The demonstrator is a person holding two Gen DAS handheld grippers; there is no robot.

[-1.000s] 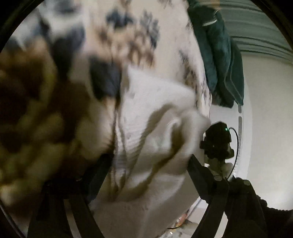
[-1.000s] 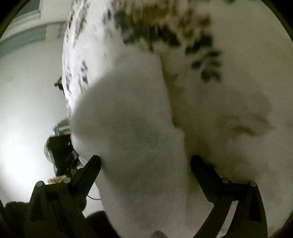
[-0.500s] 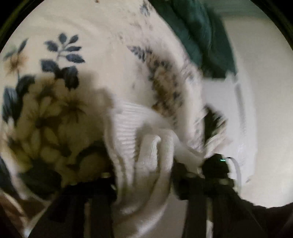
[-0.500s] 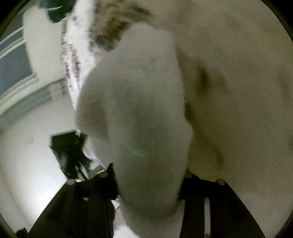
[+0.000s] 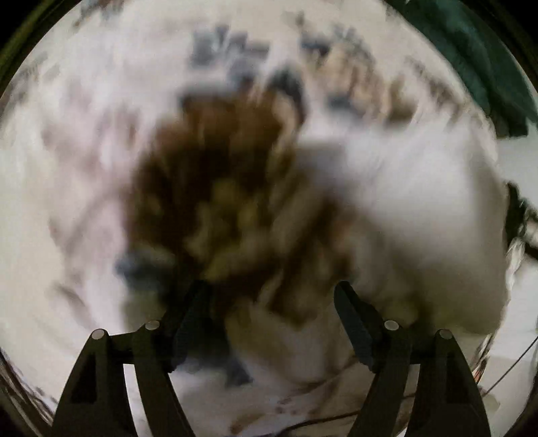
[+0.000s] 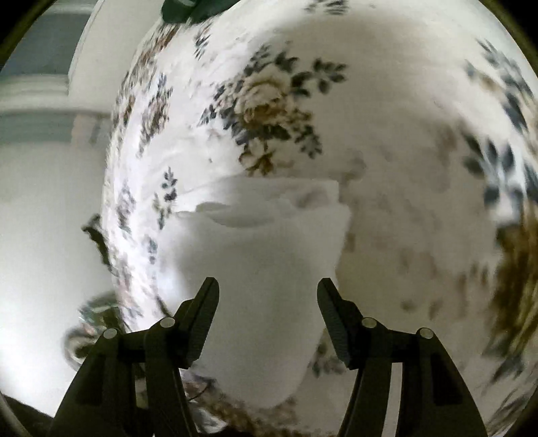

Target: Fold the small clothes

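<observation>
White cloth printed with blue leaves and brown-gold flowers [image 6: 269, 104] covers the work surface and fills most of both wrist views; pale wall and floor show past its left edge in the right wrist view.

Left gripper [image 5: 269, 289]: its two black fingers stand apart and the jaws are opening, with nothing between them but the blurred print of a large brown flower [image 5: 215, 188] on the cloth below. No pad presses on anything. The whole left view is smeared by motion, so fine detail is lost. Just to the right of the right-hand finger lies a white sock [image 5: 413, 215], a soft pale bulk resting on the flowered cloth; whether the finger brushes it cannot be told. Far to the upper right, at the cloth's edge, sits a dark green garment [image 5: 477, 60].

Right gripper [image 6: 268, 285]: its fingers are also apart, jaws opening. The white sock [image 6: 262, 255] lies on the cloth below and between them, its near end running down past the fingertips and its far end showing a ribbed, layered edge. The pads stand clear of it on both sides. Beyond the sock is a flower cluster, and at the far top edge a scrap of the green garment [image 6: 181, 10]. A dark blurred object [image 6: 97, 235] shows off the cloth's left edge, too unclear to identify.
</observation>
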